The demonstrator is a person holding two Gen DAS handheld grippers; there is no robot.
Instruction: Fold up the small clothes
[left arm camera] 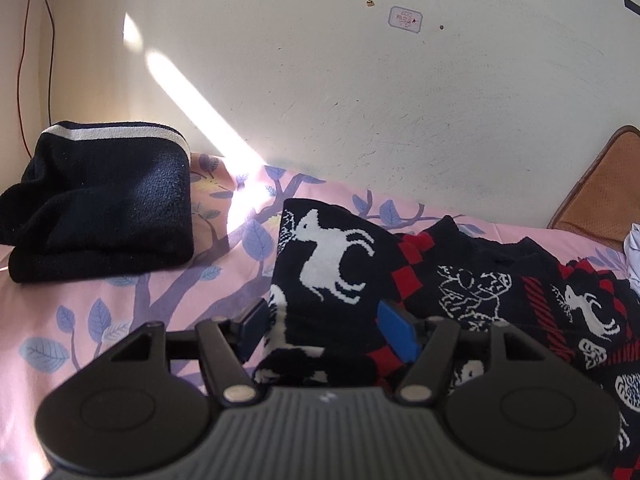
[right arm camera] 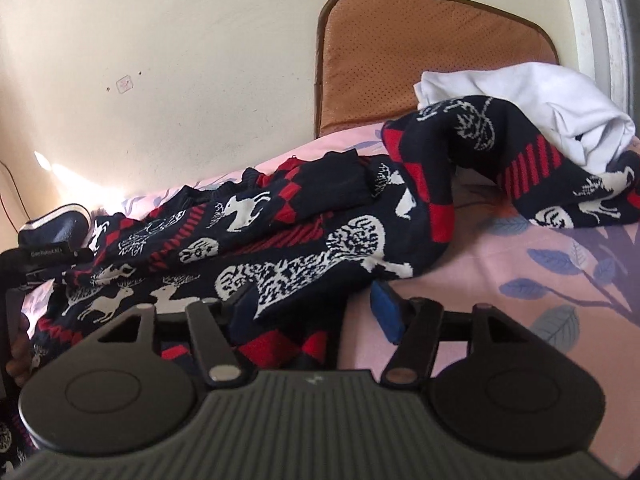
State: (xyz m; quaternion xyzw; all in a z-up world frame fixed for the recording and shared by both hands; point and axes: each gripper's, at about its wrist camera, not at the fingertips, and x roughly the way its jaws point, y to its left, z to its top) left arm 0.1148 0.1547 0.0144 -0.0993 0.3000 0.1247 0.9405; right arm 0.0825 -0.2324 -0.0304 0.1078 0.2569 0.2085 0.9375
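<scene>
Left wrist: left gripper [left arm camera: 328, 330] spread wide around a raised fold of the patterned sweater [left arm camera: 332, 264]; folded dark garment [left arm camera: 100, 204] well apart
Right wrist: right gripper [right arm camera: 316, 312] spread, sweater edge between its fingers; sweater crumpled on pink sheet [right arm camera: 520, 280]

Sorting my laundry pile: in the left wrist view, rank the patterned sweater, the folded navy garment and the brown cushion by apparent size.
1. patterned sweater, though nearest the camera
2. folded navy garment
3. brown cushion, partly cut off by the frame
</scene>
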